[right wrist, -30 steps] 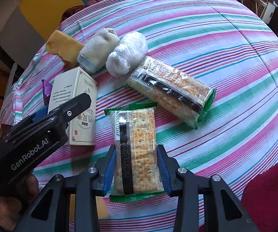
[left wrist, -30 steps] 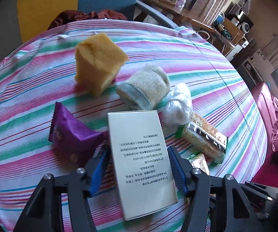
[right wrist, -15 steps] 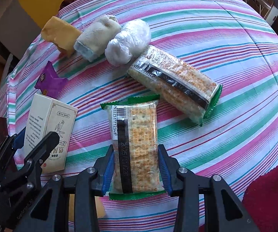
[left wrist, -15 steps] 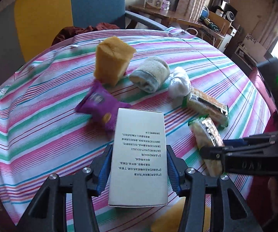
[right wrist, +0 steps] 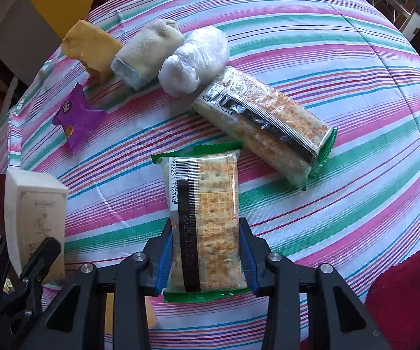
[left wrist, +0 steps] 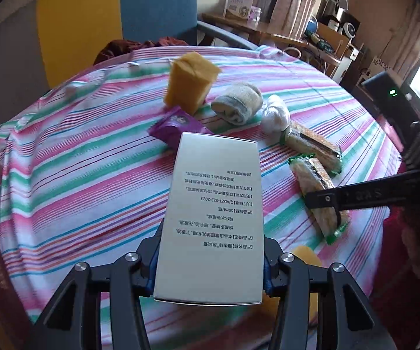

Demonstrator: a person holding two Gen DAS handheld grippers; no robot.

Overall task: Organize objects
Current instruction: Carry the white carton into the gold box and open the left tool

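Currently both items are lifted clear of the striped surface (right wrist: 341, 67). Left hand-held gripper (left wrist: 210, 265) clamps one white carton (left wrist: 213, 218); right hand-held gripper (right wrist: 205, 258) clamps one cracker packet (right wrist: 205, 218), its jaws closing. Judged step: carrying to placement; next needs a free spot. On the surface: one purple sachet (right wrist: 77, 116), one yellow sponge (right wrist: 92, 48), one rolled sock (right wrist: 145, 52), one plastic bundle (right wrist: 195, 58), a second cracker packet (right wrist: 265, 125).

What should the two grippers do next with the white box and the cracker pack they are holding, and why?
Probably carry both aside and set them down apart from the pile. The left gripper clamps the white box and the right gripper clamps the cracker pack, both seemingly raised off the striped cloth, while the second cracker pack and the purple packet lie unsorted.
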